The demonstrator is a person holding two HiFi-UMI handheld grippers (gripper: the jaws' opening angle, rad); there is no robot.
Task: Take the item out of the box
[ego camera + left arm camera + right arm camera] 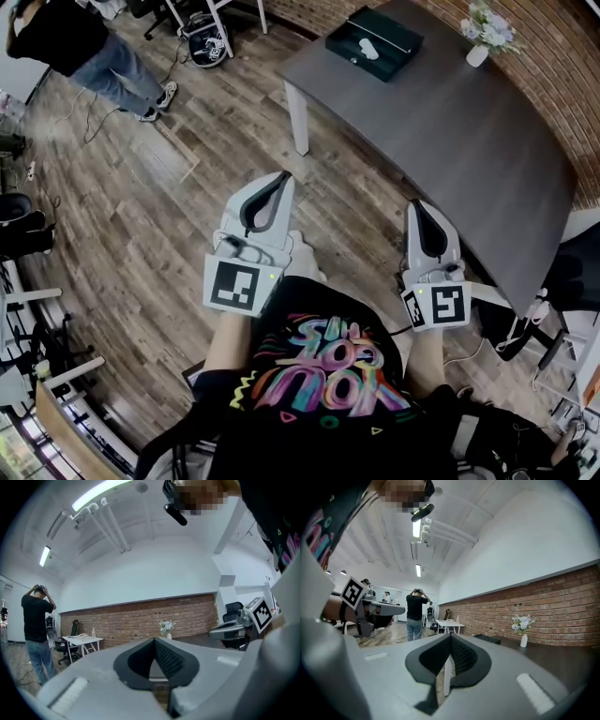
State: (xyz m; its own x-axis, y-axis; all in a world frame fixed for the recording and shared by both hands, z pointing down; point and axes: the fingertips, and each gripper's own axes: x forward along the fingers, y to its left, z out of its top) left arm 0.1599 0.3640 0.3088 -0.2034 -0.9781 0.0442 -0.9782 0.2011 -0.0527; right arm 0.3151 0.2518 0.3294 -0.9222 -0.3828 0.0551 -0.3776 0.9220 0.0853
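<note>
A dark open box [373,42] lies on the far end of the dark grey table [469,141], with a white item [367,49] inside it. In the right gripper view the box [487,639] shows as a low dark shape on the tabletop. My left gripper [283,176] is held level over the wooden floor, well short of the table, jaws shut with nothing between them. My right gripper [418,204] hovers by the table's near edge, also shut and empty. Both stay far from the box. The closed tips show in the gripper views: left gripper [154,640], right gripper [450,636].
A white vase of flowers [483,33] stands at the table's far right, by the brick wall. The table's white leg [297,117] is ahead of my left gripper. A person [89,42] stands at the far left, near a bag [206,42]. An office chair [572,272] sits at the right.
</note>
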